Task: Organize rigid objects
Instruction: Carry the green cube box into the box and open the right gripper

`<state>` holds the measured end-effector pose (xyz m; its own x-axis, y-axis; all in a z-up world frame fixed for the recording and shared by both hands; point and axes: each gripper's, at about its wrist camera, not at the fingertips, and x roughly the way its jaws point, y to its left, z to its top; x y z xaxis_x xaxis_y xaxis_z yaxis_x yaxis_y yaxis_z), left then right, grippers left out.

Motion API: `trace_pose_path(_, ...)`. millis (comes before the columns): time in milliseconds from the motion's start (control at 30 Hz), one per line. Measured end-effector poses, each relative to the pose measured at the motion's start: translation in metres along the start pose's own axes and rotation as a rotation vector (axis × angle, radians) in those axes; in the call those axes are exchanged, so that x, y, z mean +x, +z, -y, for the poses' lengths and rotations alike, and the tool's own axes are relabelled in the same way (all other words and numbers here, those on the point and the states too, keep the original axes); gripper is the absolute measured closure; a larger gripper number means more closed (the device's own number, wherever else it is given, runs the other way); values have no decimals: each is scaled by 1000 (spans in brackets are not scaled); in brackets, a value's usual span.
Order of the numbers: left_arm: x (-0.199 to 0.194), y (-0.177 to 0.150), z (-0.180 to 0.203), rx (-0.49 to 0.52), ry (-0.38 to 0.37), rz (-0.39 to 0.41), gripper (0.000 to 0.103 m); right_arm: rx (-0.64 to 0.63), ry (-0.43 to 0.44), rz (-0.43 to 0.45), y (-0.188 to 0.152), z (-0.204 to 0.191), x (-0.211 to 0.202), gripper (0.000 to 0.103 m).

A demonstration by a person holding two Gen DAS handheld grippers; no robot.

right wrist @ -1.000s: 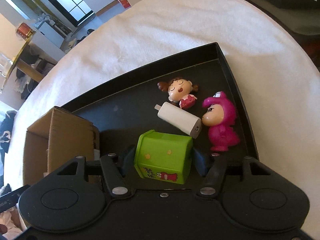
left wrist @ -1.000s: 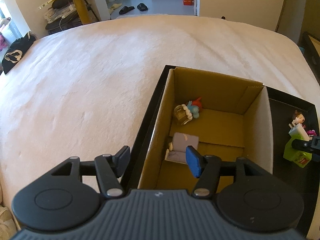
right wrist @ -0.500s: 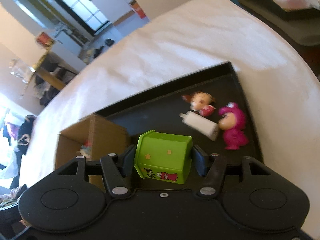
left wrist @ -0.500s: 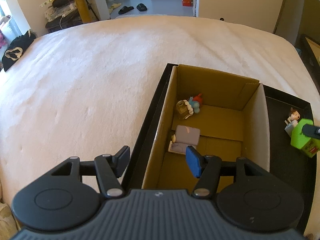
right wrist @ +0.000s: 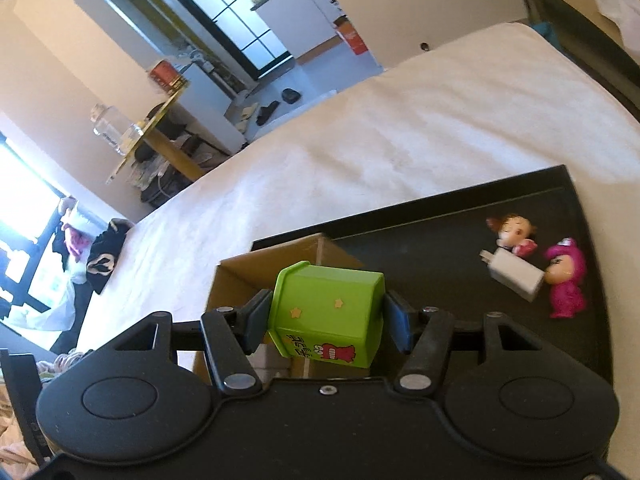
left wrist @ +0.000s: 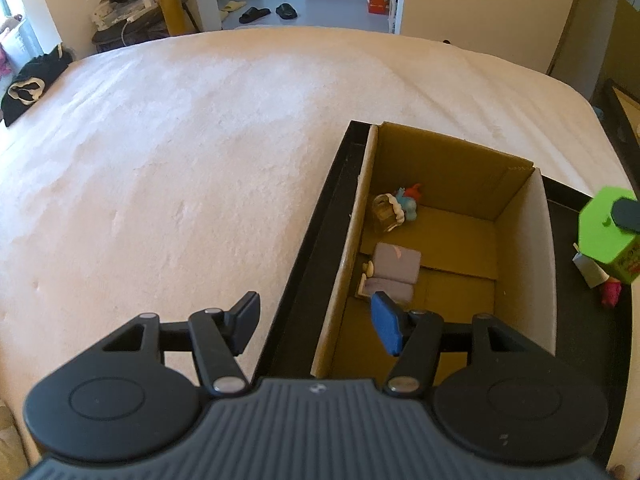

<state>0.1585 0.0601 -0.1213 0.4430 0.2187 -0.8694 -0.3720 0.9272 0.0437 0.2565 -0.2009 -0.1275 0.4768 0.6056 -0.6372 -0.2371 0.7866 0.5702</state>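
Above the black tray (right wrist: 448,208) on a bed, the right claw (right wrist: 326,316) grips a green box (right wrist: 326,312) near the cardboard box (left wrist: 520,240). Clipping its rim could knock it loose. Left claw (left wrist: 316,320) gapes, straddling the cardboard wall.

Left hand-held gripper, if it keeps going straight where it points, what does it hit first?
Probably the near left wall of the cardboard box, which runs up between the open left hand-held gripper fingers; depth is unclear.

Unreadable yellow characters, red cartoon figure on green box (right wrist: 326,316)
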Motion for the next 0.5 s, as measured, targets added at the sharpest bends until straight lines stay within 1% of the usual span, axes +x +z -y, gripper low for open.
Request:
trace_pose_path(233,4,-4,-2,6,-40,-3,43,-56,9,3,-3,-23,3,45)
trace_pose_path(467,11,-6,-4,-11,-66,-8,43,-109,-24,-1,-2,-40,17,45)
trace_pose_path(500,12,-6,-5,-20,-68,-6,45,-118,-27,1,-2,-43,19,45)
